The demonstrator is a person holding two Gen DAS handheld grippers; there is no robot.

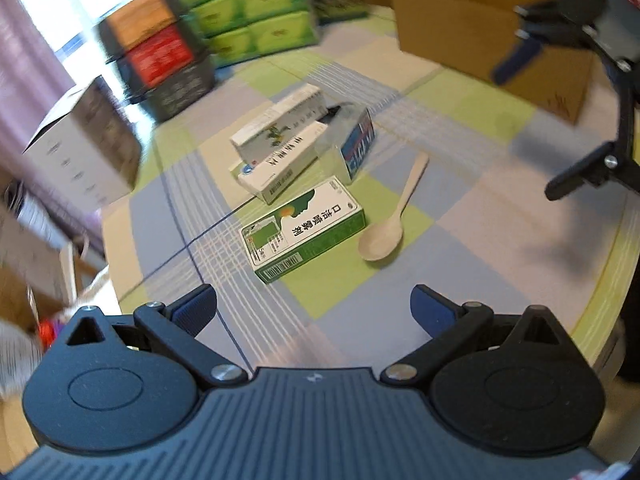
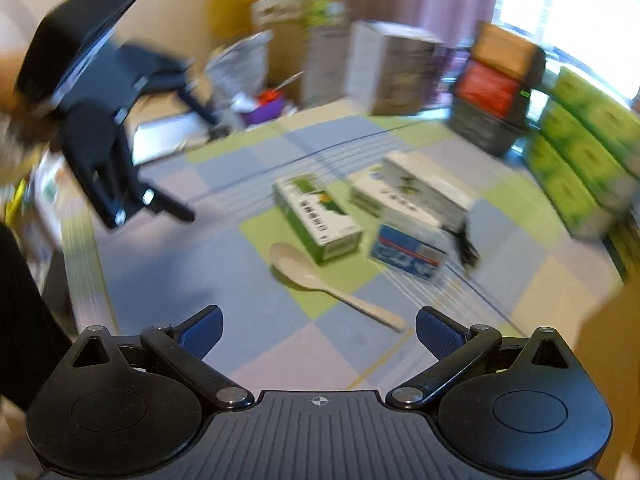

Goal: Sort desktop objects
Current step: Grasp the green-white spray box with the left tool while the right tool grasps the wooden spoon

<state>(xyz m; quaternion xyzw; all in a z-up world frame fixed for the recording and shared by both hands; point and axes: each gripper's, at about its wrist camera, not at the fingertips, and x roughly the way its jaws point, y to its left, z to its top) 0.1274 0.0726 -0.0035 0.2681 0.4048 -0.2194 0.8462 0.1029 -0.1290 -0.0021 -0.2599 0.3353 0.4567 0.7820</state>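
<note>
Both jaws gape empty above the bench [image 1: 500, 216]. Grabbing the spoon [image 1: 390, 220] carelessly could nudge the touching green box [image 1: 304, 228]

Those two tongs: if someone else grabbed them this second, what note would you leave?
Left tongs: open, empty, above the table.
Right tongs: open, empty.
On the checked cloth: green box beside the pale spoon; behind them two white boxes stacked crookedly, and a blue box.
Cardboard box stands at the far edge.
Done: nothing visibly sorted.
Left: everything.
</note>
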